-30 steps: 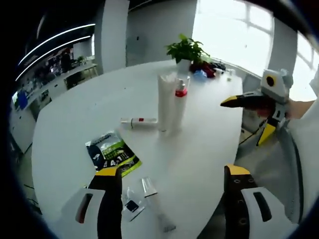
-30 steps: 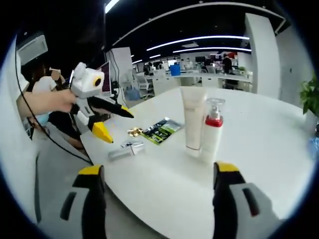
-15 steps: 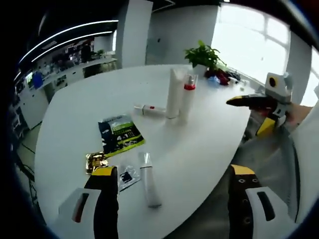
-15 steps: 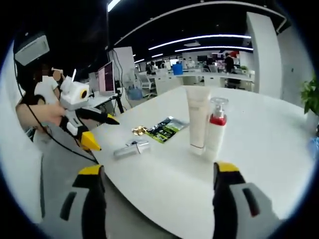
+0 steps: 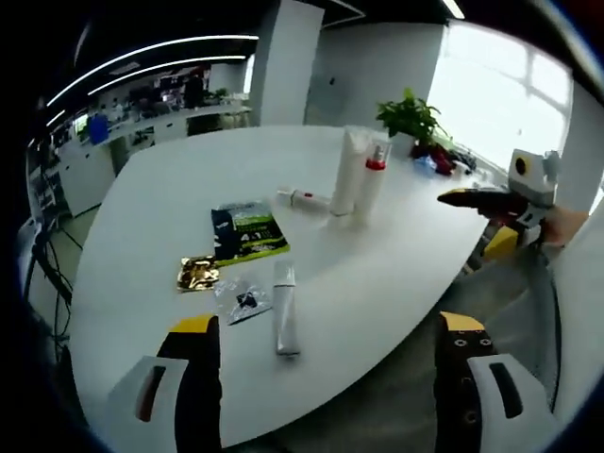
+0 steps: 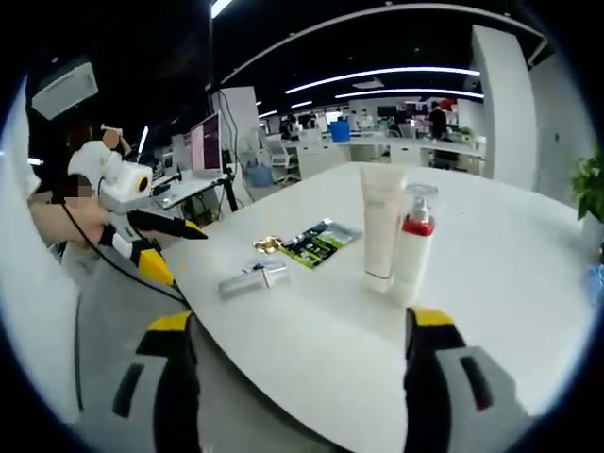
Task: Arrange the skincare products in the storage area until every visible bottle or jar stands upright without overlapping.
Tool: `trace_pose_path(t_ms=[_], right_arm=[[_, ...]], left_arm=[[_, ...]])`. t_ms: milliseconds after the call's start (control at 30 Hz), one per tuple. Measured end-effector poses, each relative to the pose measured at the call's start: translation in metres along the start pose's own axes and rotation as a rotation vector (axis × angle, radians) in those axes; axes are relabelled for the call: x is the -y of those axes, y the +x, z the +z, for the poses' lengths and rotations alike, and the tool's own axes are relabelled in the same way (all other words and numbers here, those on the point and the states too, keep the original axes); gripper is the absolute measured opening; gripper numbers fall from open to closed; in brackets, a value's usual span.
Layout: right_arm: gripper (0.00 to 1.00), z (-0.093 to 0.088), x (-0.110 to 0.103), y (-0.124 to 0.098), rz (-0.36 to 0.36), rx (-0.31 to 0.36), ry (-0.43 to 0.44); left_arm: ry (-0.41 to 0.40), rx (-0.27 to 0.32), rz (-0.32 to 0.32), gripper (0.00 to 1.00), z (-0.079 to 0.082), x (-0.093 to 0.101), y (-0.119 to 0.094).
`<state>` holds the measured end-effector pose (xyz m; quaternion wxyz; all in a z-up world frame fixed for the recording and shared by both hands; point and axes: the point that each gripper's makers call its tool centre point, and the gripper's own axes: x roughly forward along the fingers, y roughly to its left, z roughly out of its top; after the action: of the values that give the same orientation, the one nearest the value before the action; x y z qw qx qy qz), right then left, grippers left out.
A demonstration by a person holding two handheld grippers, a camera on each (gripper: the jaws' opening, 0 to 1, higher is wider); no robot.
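Fingers of the left gripper [image 5: 326, 377] and right gripper [image 6: 297, 377] spread wide, empty. On the white round table [image 5: 396, 274], a white tube [image 6: 380, 225] and red-collared pump bottle [image 6: 414, 243] stand upright, touching; a silver tube [image 5: 284, 319] lies flat, long axis toward the green sachet [image 5: 247, 230].

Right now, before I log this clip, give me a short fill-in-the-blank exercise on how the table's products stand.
1. The white tube and the pump bottle both stand ____.
2. The pump bottle's collar is ____.
3. The silver tube near the left gripper is ____ on the table.

Missing words: upright; red; lying
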<state>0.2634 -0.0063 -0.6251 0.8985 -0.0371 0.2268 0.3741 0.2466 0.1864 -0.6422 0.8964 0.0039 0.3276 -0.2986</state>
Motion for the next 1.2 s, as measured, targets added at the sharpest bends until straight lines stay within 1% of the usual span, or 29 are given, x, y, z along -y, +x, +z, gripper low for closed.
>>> trace_pose_path(t_ms=[167, 333, 467, 533, 600, 733, 833, 1033, 1100, 1200], right_arm=[[0.9, 0.0, -0.001, 0.001, 0.006, -0.002, -0.006], [0.9, -0.004, -0.005, 0.003, 0.015, -0.023, -0.05], [0.89, -0.004, -0.004, 0.002, 0.011, -0.022, -0.047], [0.89, -0.004, -0.002, 0.002, 0.007, -0.019, -0.041], [0.89, -0.004, -0.002, 0.002, 0.007, -0.017, -0.036], [0.88, -0.004, -0.002, 0.002, 0.005, -0.02, -0.037], [0.88, -0.003, -0.002, 0.003, 0.006, -0.019, -0.033], [0.88, -0.003, 0.0, 0.003, 0.002, -0.016, -0.022], [0.88, -0.002, 0.001, 0.003, -0.003, -0.015, -0.021], [0.88, 0.0, 0.004, 0.002, -0.012, -0.008, -0.01]], left_arm=[[0.007, -0.007, 0.011, 0.92, 0.0, -0.001, -0.001], [0.002, -0.015, 0.018, 0.92, -0.001, -0.002, 0.0], [0.004, -0.033, 0.025, 0.9, -0.004, -0.004, 0.005], [0.003, -0.057, 0.031, 0.88, -0.007, -0.005, 0.009], [0.013, -0.091, 0.044, 0.85, -0.01, -0.008, 0.013], [0.025, -0.118, 0.047, 0.81, -0.009, -0.01, 0.021], [0.049, -0.139, 0.058, 0.77, -0.006, -0.014, 0.028], [0.081, -0.182, 0.061, 0.64, -0.001, -0.024, 0.044], [0.085, -0.196, 0.064, 0.61, -0.001, -0.026, 0.048], [0.108, -0.224, 0.069, 0.53, -0.002, -0.03, 0.054]])
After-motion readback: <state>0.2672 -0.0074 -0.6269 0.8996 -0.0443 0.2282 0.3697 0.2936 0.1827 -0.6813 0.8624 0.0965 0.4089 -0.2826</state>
